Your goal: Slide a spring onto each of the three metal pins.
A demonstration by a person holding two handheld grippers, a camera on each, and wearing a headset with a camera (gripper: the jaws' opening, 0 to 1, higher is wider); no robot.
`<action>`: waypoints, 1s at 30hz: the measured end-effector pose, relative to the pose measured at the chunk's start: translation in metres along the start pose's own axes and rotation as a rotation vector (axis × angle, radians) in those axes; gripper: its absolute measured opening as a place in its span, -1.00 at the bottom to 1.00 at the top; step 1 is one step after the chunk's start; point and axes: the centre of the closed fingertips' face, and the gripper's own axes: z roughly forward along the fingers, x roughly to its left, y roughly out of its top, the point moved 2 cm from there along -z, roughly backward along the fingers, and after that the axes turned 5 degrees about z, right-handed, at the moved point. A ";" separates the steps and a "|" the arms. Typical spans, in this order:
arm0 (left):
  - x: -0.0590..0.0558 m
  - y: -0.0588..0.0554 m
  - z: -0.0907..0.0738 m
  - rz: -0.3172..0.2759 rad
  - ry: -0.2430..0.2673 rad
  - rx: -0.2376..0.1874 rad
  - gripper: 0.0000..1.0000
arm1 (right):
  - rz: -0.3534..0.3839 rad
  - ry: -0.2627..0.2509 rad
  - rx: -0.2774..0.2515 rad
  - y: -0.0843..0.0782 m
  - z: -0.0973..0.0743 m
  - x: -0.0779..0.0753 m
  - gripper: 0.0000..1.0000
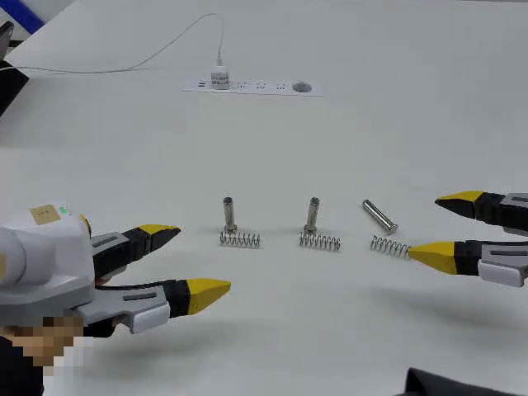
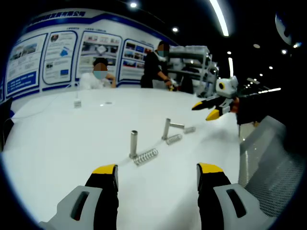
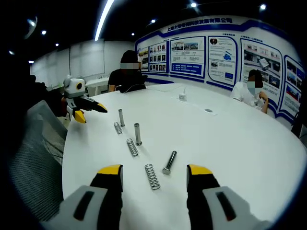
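**Both grippers open and empty, pins and springs lying between them**

The left gripper [image 1: 186,262] reaches in from the lower-left corner of the white table [image 1: 396,124], held low and pointing towards the row of parts. The right gripper [image 1: 441,227] comes in from the right edge at about the same height, pointing back across at it. The two are well apart, with all the parts in between.

Three pins sit in a line. The left pin [image 1: 228,213] and the middle pin [image 1: 313,213] stand upright on their heads. The right pin [image 1: 379,216] lies flat on its side. A spring lies on the table at the foot of each: the left spring [image 1: 240,239], the middle spring [image 1: 320,242] and the right spring [image 1: 389,246]. No spring is on a pin.

The left gripper's jaws are spread wide with nothing between them, and the left pin and its spring are near, just ahead of the tips. The right gripper's jaws are equally wide and hold nothing. In the right gripper view the right spring and the lying pin rest just ahead, between the two yellow tips. In the head view the end of that spring sits right by the nearer jaw tip; I cannot tell whether they touch.

Further back on the table a power strip [image 1: 252,86] has a white cable [image 1: 165,49] plugged in.
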 end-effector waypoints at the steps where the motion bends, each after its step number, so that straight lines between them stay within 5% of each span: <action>1: 0.000 0.000 0.000 0.000 0.001 0.000 0.35 | 0.001 -0.003 0.002 0.001 0.000 0.000 0.07; 11: -0.002 -0.002 0.001 -0.002 -0.001 0.005 0.35 | 0.030 -0.022 0.060 0.008 0.014 -0.011 -0.30; 30: -0.003 -0.003 0.001 -0.003 -0.003 0.008 0.35 | 0.075 -0.090 0.208 0.010 0.051 -0.031 -0.50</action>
